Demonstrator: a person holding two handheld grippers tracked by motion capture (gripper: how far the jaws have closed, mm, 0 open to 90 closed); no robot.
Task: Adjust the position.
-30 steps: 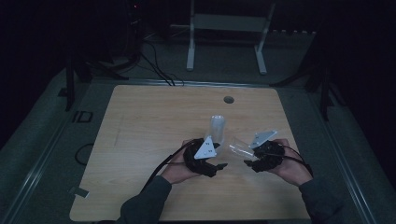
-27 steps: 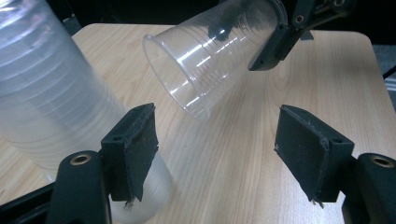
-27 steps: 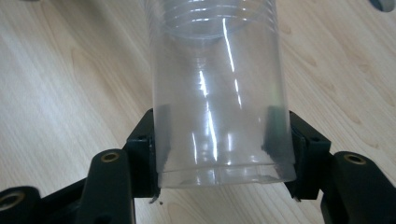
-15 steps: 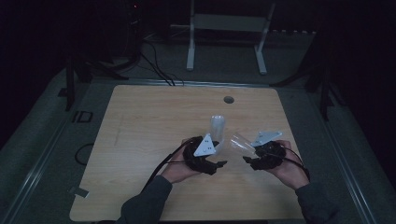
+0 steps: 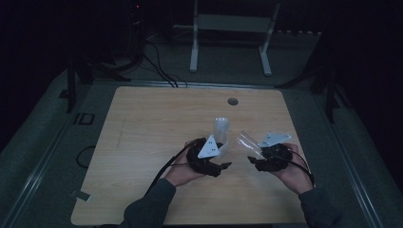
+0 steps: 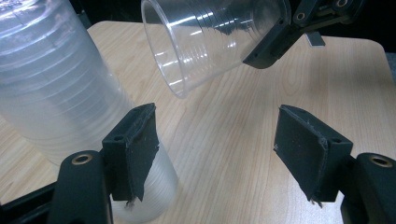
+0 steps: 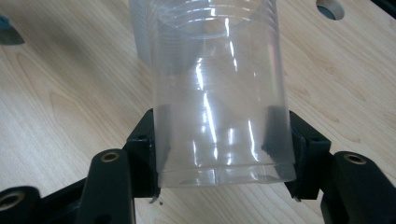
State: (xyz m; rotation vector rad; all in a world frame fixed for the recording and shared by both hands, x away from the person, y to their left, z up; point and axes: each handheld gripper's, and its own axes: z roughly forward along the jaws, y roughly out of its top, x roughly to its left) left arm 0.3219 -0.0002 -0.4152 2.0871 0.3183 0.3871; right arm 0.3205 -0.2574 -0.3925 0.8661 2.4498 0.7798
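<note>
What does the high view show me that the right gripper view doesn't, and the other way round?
From above: the whole table, the left hand, the right hand, the left gripper and a white stand behind the table. From the right gripper: a close look at its black fingers pressing the clear cup near its base. Shared: the cup, the stack of cups, the table and its round hole.

Glossy clear ribbed plastic cup (image 7: 219,93), cloudier plastic cup stack (image 6: 60,88) — on a smooth, matt pale-wood table (image 5: 157,118).
</note>
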